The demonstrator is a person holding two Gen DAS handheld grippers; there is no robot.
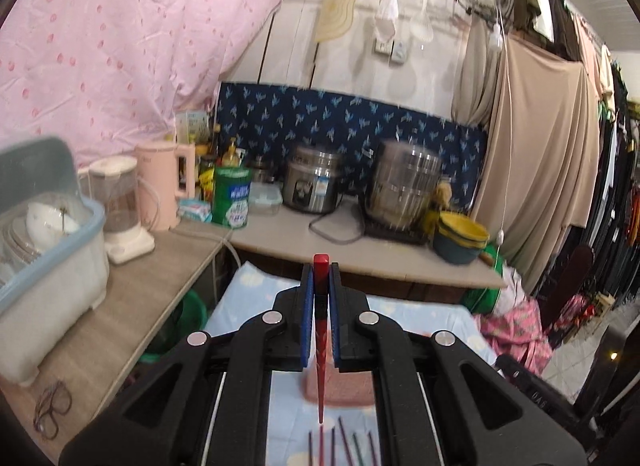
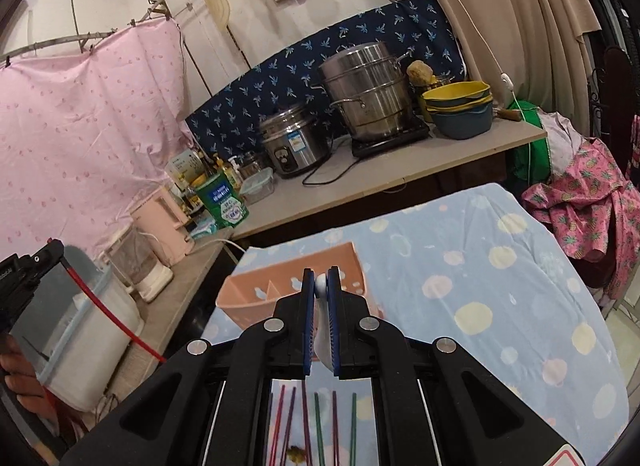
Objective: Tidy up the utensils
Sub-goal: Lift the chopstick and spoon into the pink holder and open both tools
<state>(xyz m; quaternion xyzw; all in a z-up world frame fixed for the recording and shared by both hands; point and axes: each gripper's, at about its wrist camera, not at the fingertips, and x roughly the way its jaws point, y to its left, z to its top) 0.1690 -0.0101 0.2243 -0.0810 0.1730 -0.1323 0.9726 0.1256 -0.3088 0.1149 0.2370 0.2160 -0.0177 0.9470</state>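
My left gripper (image 1: 320, 270) is shut on a red chopstick (image 1: 321, 330) and holds it above the pink utensil holder (image 1: 340, 390); the same gripper (image 2: 24, 274) and red chopstick (image 2: 116, 326) show at the far left of the right wrist view. My right gripper (image 2: 321, 276) is shut on a white spoon (image 2: 322, 330), just in front of the pink holder (image 2: 256, 298), which has inner dividers. Several coloured chopsticks (image 2: 316, 426) lie on the blue dotted cloth (image 2: 500, 286) below both grippers; they also show in the left wrist view (image 1: 340, 442).
A counter (image 1: 360, 250) behind the table holds a rice cooker (image 1: 314, 181), a steel steamer pot (image 1: 404, 185), stacked yellow and blue bowls (image 1: 460, 238), a green tin (image 1: 232, 197) and a pink kettle (image 1: 166, 181). A dish rack (image 1: 48, 234) stands at the left.
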